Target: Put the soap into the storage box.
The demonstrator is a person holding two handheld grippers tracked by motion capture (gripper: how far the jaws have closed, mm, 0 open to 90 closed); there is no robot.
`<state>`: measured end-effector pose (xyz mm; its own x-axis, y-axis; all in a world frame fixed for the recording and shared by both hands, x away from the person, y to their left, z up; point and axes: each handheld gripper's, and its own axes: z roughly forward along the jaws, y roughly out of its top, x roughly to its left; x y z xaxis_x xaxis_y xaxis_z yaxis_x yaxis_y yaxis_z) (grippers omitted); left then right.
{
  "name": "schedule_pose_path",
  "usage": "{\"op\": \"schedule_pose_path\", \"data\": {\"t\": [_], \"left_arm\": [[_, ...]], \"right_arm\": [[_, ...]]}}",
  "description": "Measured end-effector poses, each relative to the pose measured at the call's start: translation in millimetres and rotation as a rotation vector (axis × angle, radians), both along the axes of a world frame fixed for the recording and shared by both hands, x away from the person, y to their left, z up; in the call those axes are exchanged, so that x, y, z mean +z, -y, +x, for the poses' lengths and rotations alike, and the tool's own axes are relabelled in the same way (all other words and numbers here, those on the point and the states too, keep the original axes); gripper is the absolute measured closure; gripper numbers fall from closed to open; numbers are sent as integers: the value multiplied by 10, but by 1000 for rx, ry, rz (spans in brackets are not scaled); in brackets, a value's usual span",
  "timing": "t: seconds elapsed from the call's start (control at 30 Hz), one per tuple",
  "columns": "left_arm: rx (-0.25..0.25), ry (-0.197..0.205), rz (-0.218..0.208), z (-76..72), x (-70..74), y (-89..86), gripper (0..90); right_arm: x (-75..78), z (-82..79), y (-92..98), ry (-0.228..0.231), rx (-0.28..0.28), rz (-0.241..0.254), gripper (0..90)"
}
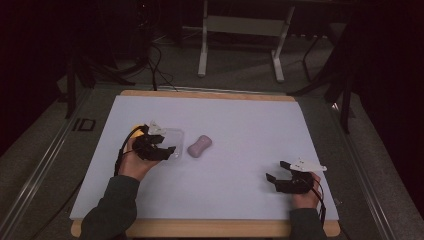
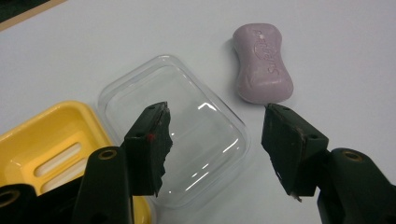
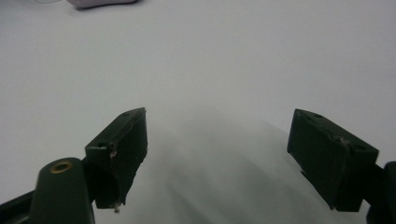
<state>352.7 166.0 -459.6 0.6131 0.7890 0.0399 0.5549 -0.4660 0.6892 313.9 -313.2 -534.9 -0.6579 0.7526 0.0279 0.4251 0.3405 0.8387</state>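
A clear plastic lid [image 2: 187, 88] lies flat on the white table, beside a yellow soap dish [image 2: 46, 140] at its left. A purple bar of soap [image 2: 262, 63] lies just beyond the lid, to the right. My left gripper [image 2: 217, 116] hovers open over the lid, one jaw above its middle and the other past its right edge; the pads press on nothing. From above, the left gripper [image 1: 167, 144] sits over the lid [image 1: 175, 136], with the dish [image 1: 134, 131] behind it and the soap [image 1: 199, 146] to its right. My right gripper [image 1: 275, 170] rests open near the front right, with nothing between its jaws [image 3: 217, 116].
The white mat [image 1: 240, 120] covers a wooden-edged table, with bare surface between the two hands and toward the back. Beyond the far edge stand a metal table frame [image 1: 240, 30] and cables on the floor. The soap's edge [image 3: 102, 2] shows far ahead of the right gripper.
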Motion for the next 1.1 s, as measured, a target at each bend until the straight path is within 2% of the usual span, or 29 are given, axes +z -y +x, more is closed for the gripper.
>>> {"op": "schedule_pose_path", "data": {"t": [0.6, 1.1], "left_arm": [[-39, -23, 69, 178, 26, 227, 416], [-56, -41, 105, 300, 54, 365, 406]], "right_arm": [[0, -4, -11, 1, 2, -8, 194], [-2, -4, -15, 2, 3, -11, 194]]}}
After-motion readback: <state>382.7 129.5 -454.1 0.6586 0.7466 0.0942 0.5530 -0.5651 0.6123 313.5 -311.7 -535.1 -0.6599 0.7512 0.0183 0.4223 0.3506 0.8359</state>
